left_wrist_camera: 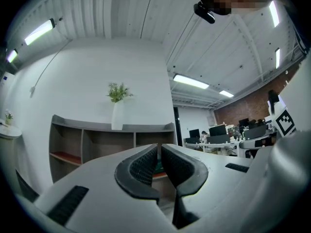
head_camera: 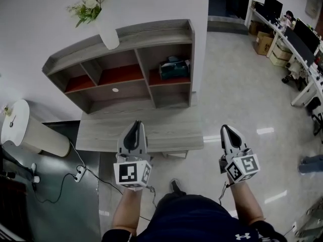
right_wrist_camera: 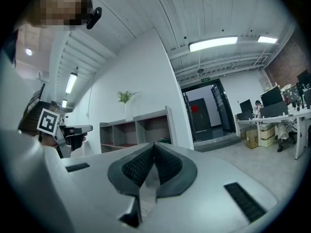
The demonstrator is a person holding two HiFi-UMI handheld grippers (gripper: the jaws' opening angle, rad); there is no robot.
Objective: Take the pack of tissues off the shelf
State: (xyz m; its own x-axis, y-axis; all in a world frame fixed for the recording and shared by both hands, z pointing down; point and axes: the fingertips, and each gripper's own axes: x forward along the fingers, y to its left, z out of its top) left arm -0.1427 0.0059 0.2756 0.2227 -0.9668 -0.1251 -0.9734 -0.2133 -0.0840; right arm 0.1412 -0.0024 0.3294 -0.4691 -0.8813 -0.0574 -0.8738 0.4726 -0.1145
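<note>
The pack of tissues, greenish, lies in the upper right compartment of the grey wooden shelf against the white wall. Both grippers hover short of the shelf and point toward it. My left gripper is shut and empty above the low grey bench. My right gripper is shut and empty over the floor, to the right of the bench. In the left gripper view the jaws meet at the tips, with the shelf beyond. In the right gripper view the closed jaws line up just left of the pack.
A white vase with flowers stands on top of the shelf. At the left stand a white cylinder lamp and a power strip with cable on the floor. Office desks with monitors and cardboard boxes fill the far right.
</note>
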